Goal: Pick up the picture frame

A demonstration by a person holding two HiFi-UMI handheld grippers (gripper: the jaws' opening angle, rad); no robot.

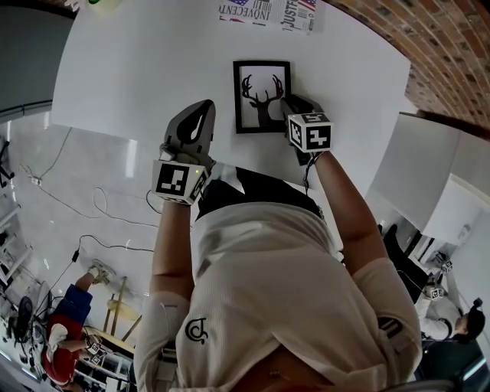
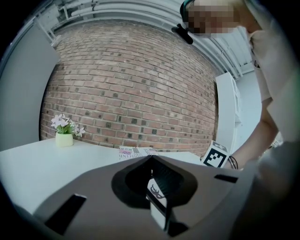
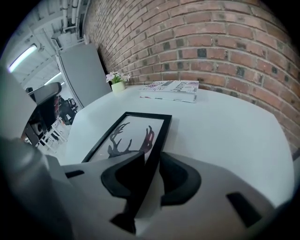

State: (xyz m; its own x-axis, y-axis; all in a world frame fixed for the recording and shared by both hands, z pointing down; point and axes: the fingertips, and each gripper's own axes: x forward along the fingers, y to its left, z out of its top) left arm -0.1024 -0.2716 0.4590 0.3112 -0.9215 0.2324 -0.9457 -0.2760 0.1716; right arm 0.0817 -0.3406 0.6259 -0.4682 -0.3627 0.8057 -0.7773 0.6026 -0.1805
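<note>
The picture frame (image 1: 262, 96) with a deer drawing lies flat on the white table (image 1: 138, 69), near the middle; its right edge stands between the jaws of the right gripper (image 1: 295, 102), which are apart and do not squeeze it; the left gripper (image 1: 200, 109) hovers just beside the frame's left side, jaws fully together, nothing inside; a newspaper (image 1: 268, 14) lies farther back.

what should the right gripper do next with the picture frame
Probably close the right gripper on the picture frame: its jaws stand apart astride the frame's right edge, and the frame lies flat on the white table, so nothing grips it for a lift yet.
</note>
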